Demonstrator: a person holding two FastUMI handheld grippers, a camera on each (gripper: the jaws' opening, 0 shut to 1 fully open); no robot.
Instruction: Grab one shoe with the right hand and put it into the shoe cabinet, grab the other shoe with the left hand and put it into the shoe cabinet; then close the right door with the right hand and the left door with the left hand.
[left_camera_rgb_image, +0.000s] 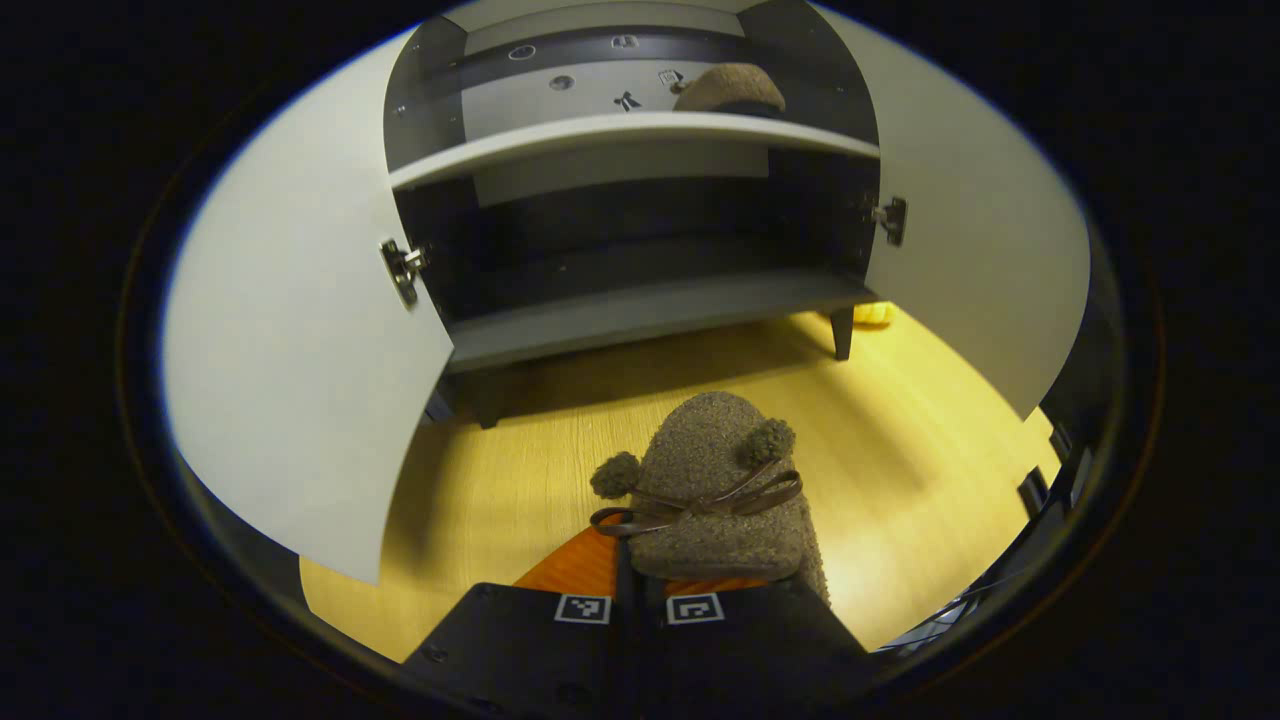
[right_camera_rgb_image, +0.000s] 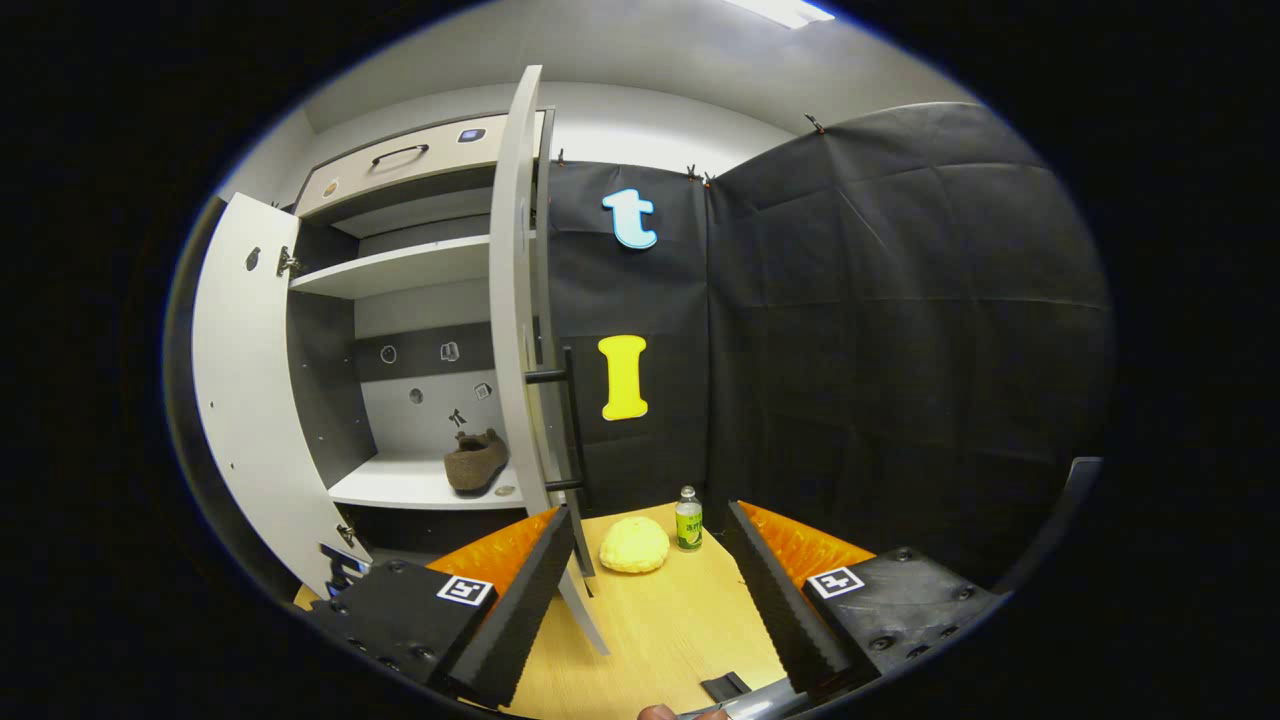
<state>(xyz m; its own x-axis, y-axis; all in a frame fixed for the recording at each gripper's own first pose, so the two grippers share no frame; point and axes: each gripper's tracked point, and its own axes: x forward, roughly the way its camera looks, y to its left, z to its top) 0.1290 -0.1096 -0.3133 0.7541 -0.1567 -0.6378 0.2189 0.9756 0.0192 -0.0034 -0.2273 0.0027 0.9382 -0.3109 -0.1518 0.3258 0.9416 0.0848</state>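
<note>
A brown fuzzy shoe (left_camera_rgb_image: 715, 495) with two pompoms and a ribbon bow is held over the wooden floor, and my left gripper (left_camera_rgb_image: 640, 590) is shut on its near end. It faces the open shoe cabinet (left_camera_rgb_image: 640, 315), toe pointing at the lower compartment. The other brown shoe (left_camera_rgb_image: 728, 88) lies on the white shelf (left_camera_rgb_image: 620, 130) above, toward the right. In the right gripper view that shoe (right_camera_rgb_image: 476, 462) rests on the shelf (right_camera_rgb_image: 400, 485) behind the open right door (right_camera_rgb_image: 520, 300). My right gripper (right_camera_rgb_image: 648, 512) is open and holds nothing, beside that door's edge.
Both cabinet doors stand wide open, the left door (left_camera_rgb_image: 300, 350) and the right door (left_camera_rgb_image: 980, 270). A yellow round object (right_camera_rgb_image: 634, 545) and a small green bottle (right_camera_rgb_image: 688, 520) stand on the floor by the black cloth wall. A drawer with a handle (right_camera_rgb_image: 400, 155) tops the cabinet.
</note>
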